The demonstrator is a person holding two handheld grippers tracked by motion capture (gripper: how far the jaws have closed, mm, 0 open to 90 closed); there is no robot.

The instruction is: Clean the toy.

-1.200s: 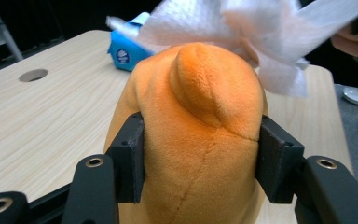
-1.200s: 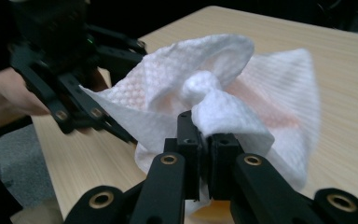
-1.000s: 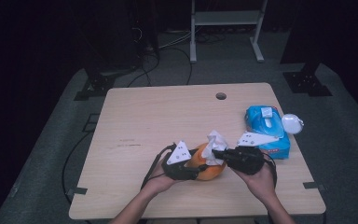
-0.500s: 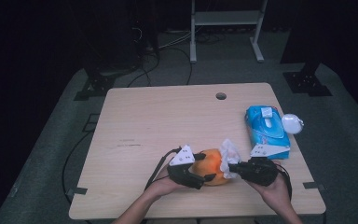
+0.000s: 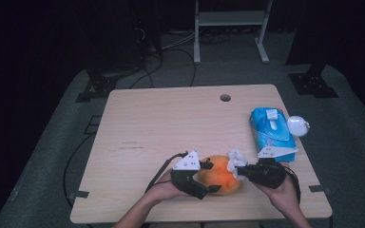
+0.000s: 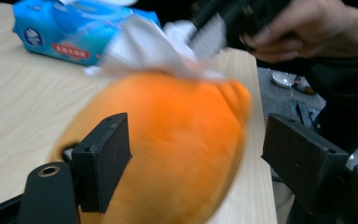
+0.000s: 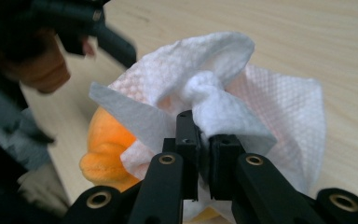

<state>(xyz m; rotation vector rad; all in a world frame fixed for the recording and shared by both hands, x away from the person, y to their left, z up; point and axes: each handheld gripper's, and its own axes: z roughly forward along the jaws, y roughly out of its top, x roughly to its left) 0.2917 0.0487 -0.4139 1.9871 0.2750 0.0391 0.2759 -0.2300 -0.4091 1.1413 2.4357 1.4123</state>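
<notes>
— Pinching a crumpled white tissue (image 7: 223, 102), the right tool (image 7: 204, 140) has its jaws pressed tight on the wad, right?

— Yes, and the tissue lies against the top of the orange plush toy (image 5: 221, 174), at about one o'clock on it in the high view.

— And the left tool (image 6: 196, 154)?

— Spread. Its jaws have just been opening and now stand either side of the toy, the right-hand one clearly apart from it; the other sits close against the orange, though I cannot tell whether it touches.

— Where is the toy?

— On the desk (image 5: 171, 123), near the six o'clock edge, between the two tools.

— Anything beyond?

— A blue wipes pack (image 5: 271, 128) at three o'clock on the desk, with a small white round object (image 5: 298, 126) just beside its right edge.
</notes>
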